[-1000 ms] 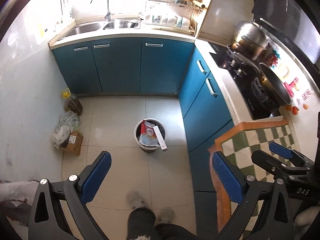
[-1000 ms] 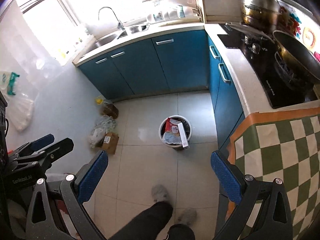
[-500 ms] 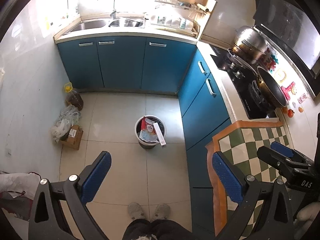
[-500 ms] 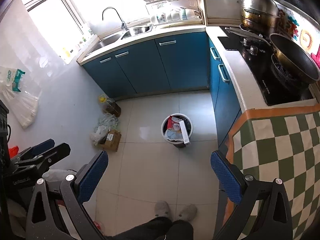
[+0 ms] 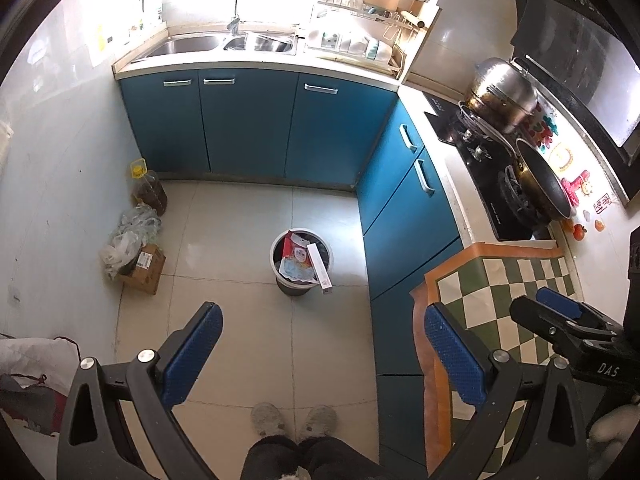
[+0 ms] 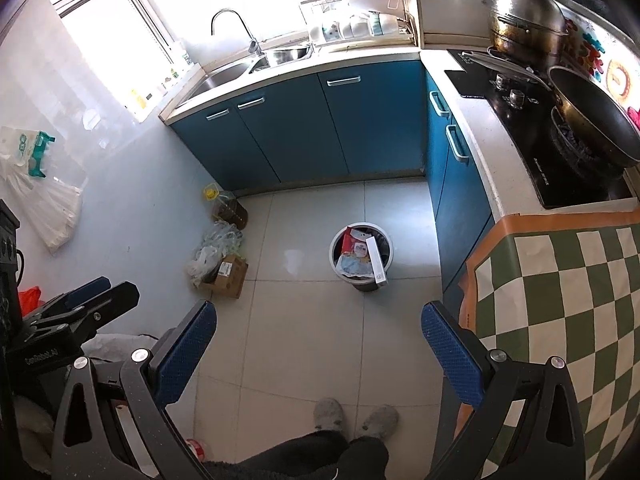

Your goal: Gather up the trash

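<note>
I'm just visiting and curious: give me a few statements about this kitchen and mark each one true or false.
1. The round white-rimmed trash bin on the tiled floor holds rubbish. True.
2. The left gripper clamps a bottle. False: it is open and empty.
3. The brown cardboard box sits on the stove. False: it sits on the floor by the wall.
4. The right gripper is open. True.
5. The blue cabinet doors are shut. True.

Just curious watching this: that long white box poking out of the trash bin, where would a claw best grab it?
Grip the long white box across its narrow width, near the end overhanging the bin's rim, coming down from above. It lies slanted on top of the other trash with its long flat sides exposed, so an open claw like the left claw could probably straddle it.
</note>
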Demonstrator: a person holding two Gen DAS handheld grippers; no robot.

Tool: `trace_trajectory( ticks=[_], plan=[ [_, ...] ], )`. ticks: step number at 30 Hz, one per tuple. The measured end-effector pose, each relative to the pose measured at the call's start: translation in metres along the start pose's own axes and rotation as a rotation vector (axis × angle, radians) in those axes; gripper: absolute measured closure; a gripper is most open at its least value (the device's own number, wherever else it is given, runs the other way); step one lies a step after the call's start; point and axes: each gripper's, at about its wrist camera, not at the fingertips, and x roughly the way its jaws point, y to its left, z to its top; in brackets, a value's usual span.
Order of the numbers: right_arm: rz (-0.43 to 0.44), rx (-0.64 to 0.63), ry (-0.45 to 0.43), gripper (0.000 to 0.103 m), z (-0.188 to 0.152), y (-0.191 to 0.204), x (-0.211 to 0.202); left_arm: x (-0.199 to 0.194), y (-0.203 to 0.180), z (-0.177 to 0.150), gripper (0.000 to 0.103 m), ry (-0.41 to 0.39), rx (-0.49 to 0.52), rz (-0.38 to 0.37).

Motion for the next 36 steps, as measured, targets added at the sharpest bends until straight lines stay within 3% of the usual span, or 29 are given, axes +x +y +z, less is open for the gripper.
trace_trajectory(
  ticks=[36],
  plan=[
    [0.054,0.026,0.027,0.0,-0.014,-0.013,0.003,-0.003,-0.005,-0.007,0.0,0.042,0.019,-0.049]
  ],
)
